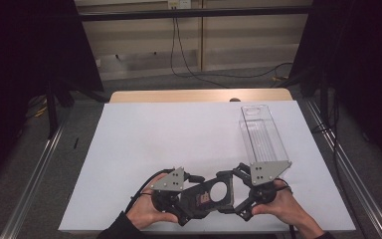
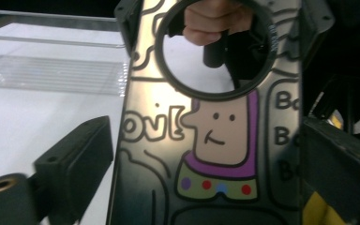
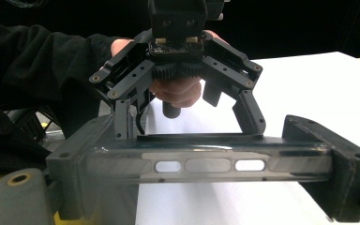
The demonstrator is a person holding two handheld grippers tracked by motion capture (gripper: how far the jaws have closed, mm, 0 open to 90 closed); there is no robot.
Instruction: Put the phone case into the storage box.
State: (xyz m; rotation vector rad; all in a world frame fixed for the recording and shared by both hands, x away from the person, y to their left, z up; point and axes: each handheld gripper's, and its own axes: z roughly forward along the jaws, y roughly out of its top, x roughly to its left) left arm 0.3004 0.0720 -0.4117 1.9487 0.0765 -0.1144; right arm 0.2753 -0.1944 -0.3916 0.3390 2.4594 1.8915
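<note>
A black phone case (image 1: 211,194) with a cartoon figure and a large round hole hangs between both grippers near the table's front edge. In the left gripper view the case (image 2: 215,140) stands between the jaws of my left gripper (image 2: 206,168). Its right jaw lies against one edge and its left jaw sits a sliver off the other, so this gripper is open. My right gripper (image 3: 201,178) is shut on the case (image 3: 201,164) across an edge with three slots. The left gripper (image 3: 190,131) faces it from the far side. From above, the left gripper (image 1: 199,193) and the right gripper (image 1: 231,191) point at each other.
A clear plastic box (image 1: 261,134) lies on the white table sheet (image 1: 169,134) at the right, stretching away from the right hand. It shows as a ribbed clear tray (image 2: 51,72) in the left gripper view. Dark stands and cables flank the table.
</note>
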